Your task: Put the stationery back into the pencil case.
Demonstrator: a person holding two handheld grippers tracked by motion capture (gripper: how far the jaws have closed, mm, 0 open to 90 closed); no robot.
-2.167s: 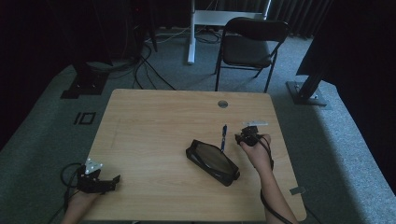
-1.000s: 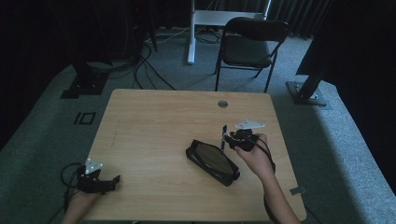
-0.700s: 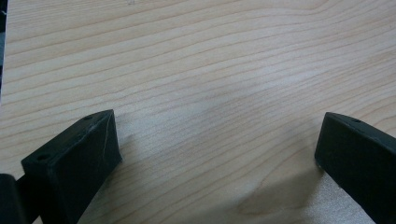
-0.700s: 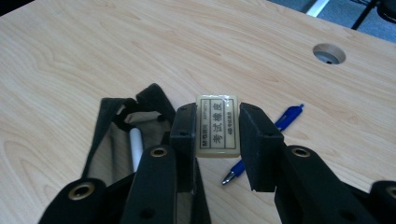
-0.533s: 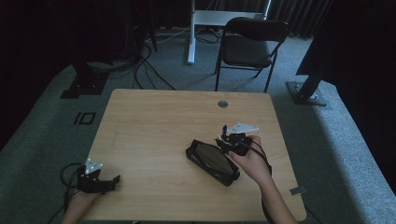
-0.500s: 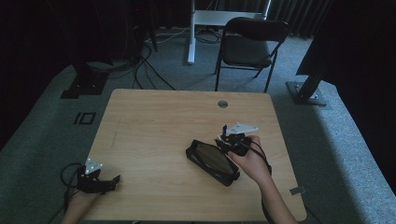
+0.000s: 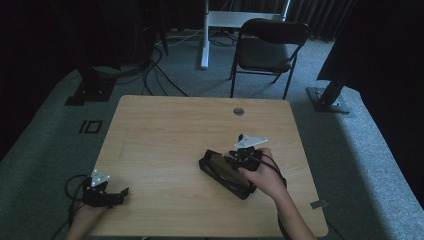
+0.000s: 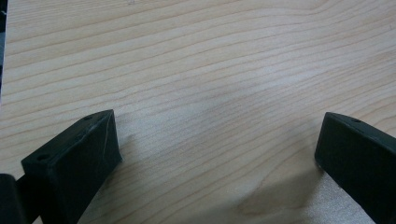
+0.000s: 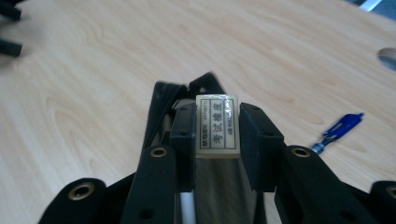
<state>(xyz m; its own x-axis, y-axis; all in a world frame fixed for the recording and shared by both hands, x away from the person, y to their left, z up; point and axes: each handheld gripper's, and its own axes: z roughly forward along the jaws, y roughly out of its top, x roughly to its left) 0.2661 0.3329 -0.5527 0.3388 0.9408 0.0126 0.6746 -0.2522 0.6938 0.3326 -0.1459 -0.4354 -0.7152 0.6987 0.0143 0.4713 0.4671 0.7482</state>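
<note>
High view: right hand-held gripper (image 7: pixel 243 156) sits over the open black pencil case (image 7: pixel 225 172) at centre-right of the desk (image 7: pixel 165 130); left hand-held gripper (image 7: pixel 107 192) rests at lower left. Left gripper view: jaws wide apart, nothing between, bare desk. Right gripper view: jaws clamped on a white eraser (image 9: pixel 216 124) above the case, blue pen (image 9: pixel 338 130) at right on the desk; looks like packing, eraser not yet dropped, pen left.

A light wooden table (image 7: pixel 165 140) stands on grey carpet. It has a small round hole (image 7: pixel 238 111) near its far edge. A black pencil case (image 7: pixel 222 172) lies open on the table. A blue pen (image 9: pixel 338 131) lies on the wood just beside it.
</note>
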